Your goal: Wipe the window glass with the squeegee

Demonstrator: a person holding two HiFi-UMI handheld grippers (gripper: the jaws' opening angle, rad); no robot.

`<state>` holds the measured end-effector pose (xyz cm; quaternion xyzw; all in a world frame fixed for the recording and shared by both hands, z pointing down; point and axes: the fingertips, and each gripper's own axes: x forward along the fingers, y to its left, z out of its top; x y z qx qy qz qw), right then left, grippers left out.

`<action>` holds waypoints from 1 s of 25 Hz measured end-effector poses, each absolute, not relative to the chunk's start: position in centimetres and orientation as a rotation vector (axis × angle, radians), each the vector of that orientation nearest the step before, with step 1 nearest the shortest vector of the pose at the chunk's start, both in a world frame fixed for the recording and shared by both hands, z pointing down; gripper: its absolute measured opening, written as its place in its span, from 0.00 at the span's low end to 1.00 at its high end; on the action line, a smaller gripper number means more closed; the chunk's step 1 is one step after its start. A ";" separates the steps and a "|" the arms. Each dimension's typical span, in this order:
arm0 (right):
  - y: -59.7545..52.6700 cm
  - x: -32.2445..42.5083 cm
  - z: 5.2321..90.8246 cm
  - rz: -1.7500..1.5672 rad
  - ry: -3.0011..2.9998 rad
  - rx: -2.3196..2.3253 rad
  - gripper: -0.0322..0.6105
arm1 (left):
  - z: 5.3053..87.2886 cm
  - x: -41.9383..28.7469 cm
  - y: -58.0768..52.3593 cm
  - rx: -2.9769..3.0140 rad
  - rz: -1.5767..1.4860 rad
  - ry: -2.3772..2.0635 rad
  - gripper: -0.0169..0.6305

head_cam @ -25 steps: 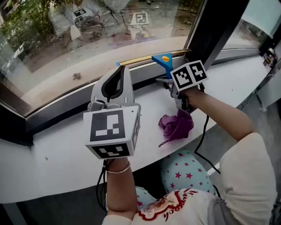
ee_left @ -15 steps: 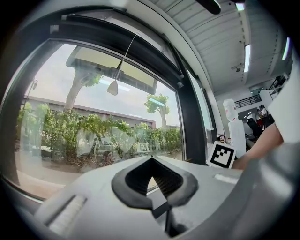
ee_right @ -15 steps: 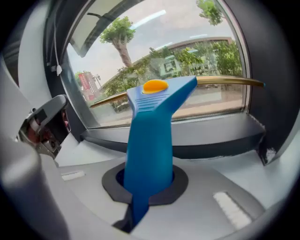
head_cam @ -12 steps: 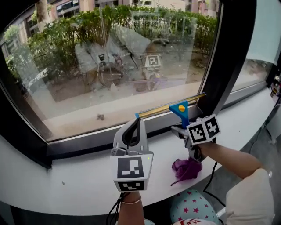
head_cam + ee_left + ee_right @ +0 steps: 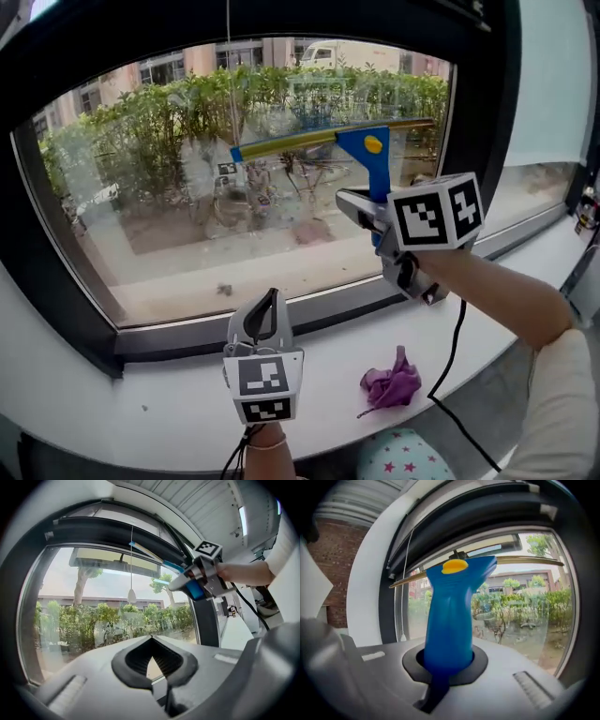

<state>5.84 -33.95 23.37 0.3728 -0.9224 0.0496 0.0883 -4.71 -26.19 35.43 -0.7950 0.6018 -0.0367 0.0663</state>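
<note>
blue-handled, brass-bladed squeegee (image 5: pixel 367 150) is clenched in the fingers of the right gripper (image 5: pixel 375 214), blade high at the clear window glass (image 5: pixel 169 216) | left gripper (image 5: pixel 262 317) is held low, fingers closed on nothing | blade is best pressed flat and drawn down evenly

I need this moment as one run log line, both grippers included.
right gripper: shut on squeegee | squeegee: blade high before window glass | left gripper: shut, empty, near sill | purple cloth: on sill

A crumpled purple cloth (image 5: pixel 392 384) lies on the white surface (image 5: pixel 169 412), near its front edge. Outside stand a green hedge (image 5: pixel 141 141) and pale buildings (image 5: pixel 169 67); a thin cord (image 5: pixel 131 595) hangs down.
</note>
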 end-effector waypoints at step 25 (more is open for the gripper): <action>-39.2 3.6 12.4 0.010 -2.682 1.240 0.09 | 29.3 -5.1 -33.8 -2.280 0.039 1.649 0.03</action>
